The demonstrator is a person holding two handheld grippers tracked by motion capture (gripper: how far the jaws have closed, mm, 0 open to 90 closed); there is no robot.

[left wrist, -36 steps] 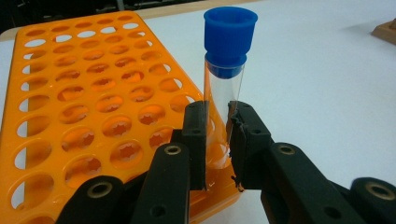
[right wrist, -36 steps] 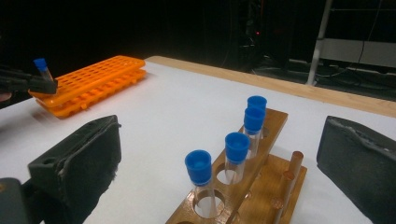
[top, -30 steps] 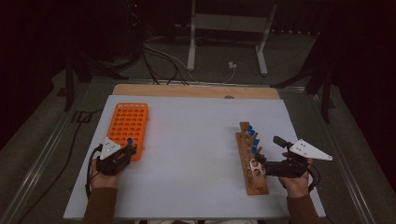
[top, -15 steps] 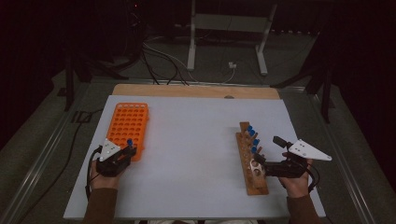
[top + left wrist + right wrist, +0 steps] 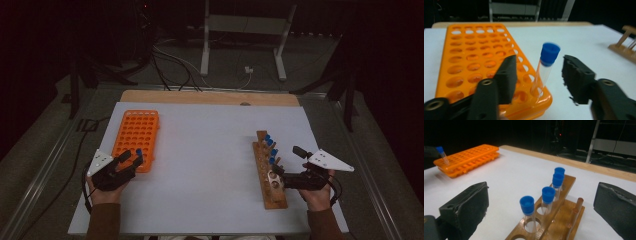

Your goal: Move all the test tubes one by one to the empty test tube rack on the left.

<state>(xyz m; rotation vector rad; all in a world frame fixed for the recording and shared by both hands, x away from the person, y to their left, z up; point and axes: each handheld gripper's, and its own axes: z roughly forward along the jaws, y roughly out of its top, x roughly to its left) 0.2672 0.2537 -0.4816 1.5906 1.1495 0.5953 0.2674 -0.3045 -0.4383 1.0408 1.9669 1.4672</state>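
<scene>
An orange tube rack point(image 5: 136, 131) point(image 5: 474, 62) lies at the table's left. A clear tube with a blue cap point(image 5: 547, 65) point(image 5: 138, 152) stands tilted in a hole at its near right corner. My left gripper point(image 5: 540, 68) point(image 5: 131, 159) straddles that tube; its jaws have just been opening and the pads stand clear of the glass. At the right, a wooden rack point(image 5: 272, 192) point(image 5: 564, 220) holds several blue-capped tubes point(image 5: 548, 194) point(image 5: 270, 145). My right gripper point(image 5: 544, 202) point(image 5: 287, 161) is open at the near end of that row, touching nothing.
The white table top point(image 5: 205, 150) has a wooden strip point(image 5: 210, 97) along its far edge. Beyond it on the dark floor are a metal stand point(image 5: 242, 30) and cables point(image 5: 175, 60). In the right gripper view the orange rack point(image 5: 469, 157) lies far left.
The left gripper's jaws have parted from the blue-capped tube, which stays standing in the orange rack. Both hands have kept their places.
</scene>
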